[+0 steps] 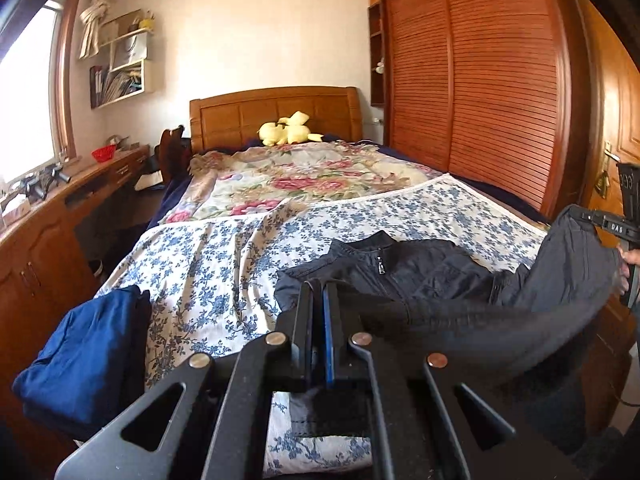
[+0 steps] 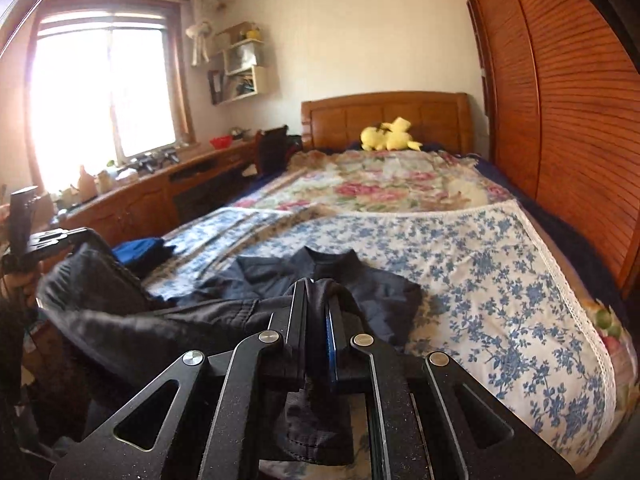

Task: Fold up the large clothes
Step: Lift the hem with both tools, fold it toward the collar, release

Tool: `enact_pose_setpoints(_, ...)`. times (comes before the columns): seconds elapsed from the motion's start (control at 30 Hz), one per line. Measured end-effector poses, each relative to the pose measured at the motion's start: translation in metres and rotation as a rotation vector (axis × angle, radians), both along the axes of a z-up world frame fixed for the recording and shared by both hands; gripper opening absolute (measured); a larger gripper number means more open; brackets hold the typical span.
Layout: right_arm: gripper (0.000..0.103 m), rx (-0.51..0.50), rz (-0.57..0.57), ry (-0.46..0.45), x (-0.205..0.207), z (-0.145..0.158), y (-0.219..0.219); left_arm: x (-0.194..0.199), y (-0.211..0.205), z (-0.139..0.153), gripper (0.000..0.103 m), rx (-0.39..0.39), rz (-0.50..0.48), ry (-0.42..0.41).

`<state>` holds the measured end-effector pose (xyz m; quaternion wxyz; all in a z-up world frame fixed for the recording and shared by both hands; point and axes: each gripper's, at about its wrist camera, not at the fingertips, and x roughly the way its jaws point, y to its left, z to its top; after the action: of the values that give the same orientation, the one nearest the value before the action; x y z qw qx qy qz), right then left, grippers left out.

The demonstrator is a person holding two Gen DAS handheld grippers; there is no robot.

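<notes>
We hold the dark jacket point(image 1: 420, 268) by its near hem: the left gripper point(image 1: 320, 292) has its jaws closed on one corner, and the right gripper point(image 2: 316, 292) has its jaws clamped on the other. The hem hangs raised between them, while collar and chest lie on the blue-flowered sheet point(image 2: 480, 264) of the bed. We judge the fabric soft, limp and fairly light, sagging wherever unsupported; hem corners or shoulders suit gripping best. Beyond lie a folded blue garment point(image 1: 88, 352) and a yellow plush toy point(image 1: 288, 130).
</notes>
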<state>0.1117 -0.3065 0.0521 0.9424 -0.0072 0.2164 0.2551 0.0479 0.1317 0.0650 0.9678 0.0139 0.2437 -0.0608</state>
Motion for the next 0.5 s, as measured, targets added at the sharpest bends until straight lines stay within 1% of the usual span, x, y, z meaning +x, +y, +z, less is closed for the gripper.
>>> enact_pose_setpoints(0.23,0.005,-0.063,-0.025,-0.001,0.034,-0.010,0.008,0.027,0.003,-0.013,0.003,0.012,0.035,0.004)
enact_pose_setpoints(0.4,0.005,-0.114,-0.031,-0.009,0.066,-0.018,0.018,0.063,0.006,-0.022,0.003,0.031,0.055,0.023)
enact_pose_setpoints(0.5,0.005,-0.142,-0.045,-0.014,0.089,-0.024,0.024,0.089,0.009,-0.025,0.003,0.022,0.066,0.029)
